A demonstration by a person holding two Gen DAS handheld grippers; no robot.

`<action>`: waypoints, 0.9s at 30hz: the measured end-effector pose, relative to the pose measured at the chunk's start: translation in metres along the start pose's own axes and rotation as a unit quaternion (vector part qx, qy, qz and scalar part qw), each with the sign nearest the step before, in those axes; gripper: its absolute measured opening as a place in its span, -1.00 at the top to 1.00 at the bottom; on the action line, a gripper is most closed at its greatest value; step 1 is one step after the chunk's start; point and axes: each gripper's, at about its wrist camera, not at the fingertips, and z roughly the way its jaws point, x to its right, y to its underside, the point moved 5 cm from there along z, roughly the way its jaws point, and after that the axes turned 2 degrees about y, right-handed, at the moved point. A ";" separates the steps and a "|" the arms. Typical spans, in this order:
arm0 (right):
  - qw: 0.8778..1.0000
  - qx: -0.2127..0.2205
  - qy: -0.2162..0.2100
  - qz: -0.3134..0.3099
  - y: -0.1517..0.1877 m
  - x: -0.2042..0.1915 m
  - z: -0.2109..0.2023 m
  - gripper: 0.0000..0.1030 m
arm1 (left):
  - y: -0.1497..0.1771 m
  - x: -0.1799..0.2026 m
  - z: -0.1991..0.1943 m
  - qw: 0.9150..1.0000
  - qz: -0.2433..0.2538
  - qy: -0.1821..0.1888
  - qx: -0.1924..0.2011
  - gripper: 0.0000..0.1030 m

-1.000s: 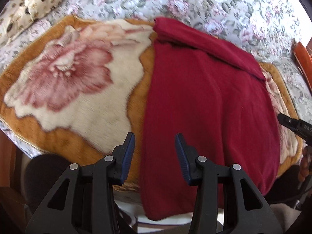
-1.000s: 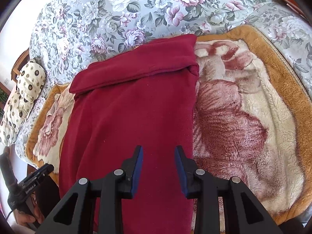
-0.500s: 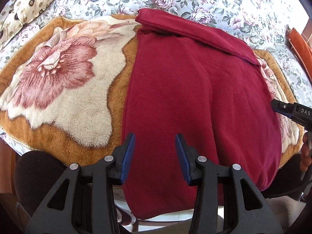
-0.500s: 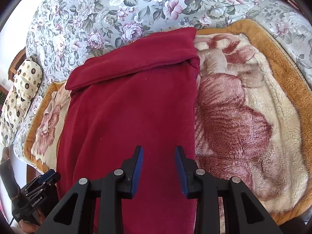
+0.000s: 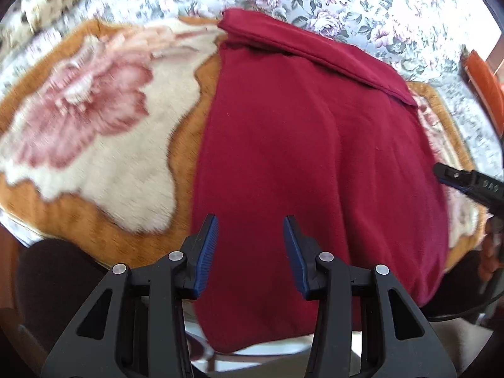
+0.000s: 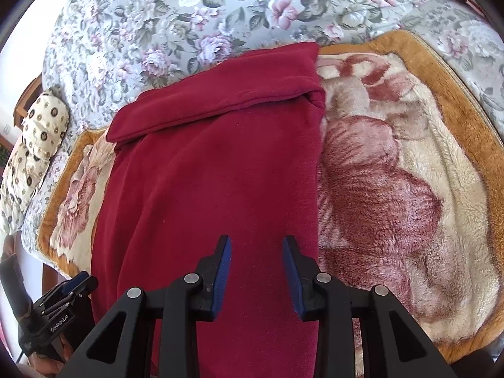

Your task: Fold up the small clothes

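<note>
While both claws hang above the near end of the garment with nothing between their pads, no grip is yet made: the left gripper [image 5: 250, 245] has its blue pads apart over the garment's [image 5: 315, 163] near left part, and the right gripper [image 6: 255, 267] has its pads apart over the near right part, close to the cloth's right edge. Neither claw touches the fabric, as far as these views show. The garment, dark red and soft, lies lengthwise down the middle of the blanket [image 6: 393, 189], a plush one with an orange border and big pink flowers, which in turn covers the near part of a floral bedspread [image 6: 220, 15]. Its far end is already turned over into a flat band across the blanket's far edge, and its near end droops over the blanket's near edge. A spotted pillow [image 6: 34, 145] sits well off toward the far left corner. By my judgement the step in hand is the second fold: taking the near hem to carry it up toward the folded band. That calls for each claw to drop to its own near corner, pinch the full thickness of cloth, and lift both corners evenly so the layers do not slide or skew on the fluffy pile.
</note>
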 end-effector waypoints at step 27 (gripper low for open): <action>1.000 -0.015 0.008 -0.003 0.001 -0.006 0.011 0.38 | -0.002 -0.023 0.000 0.990 -0.097 0.095 -0.025 0.19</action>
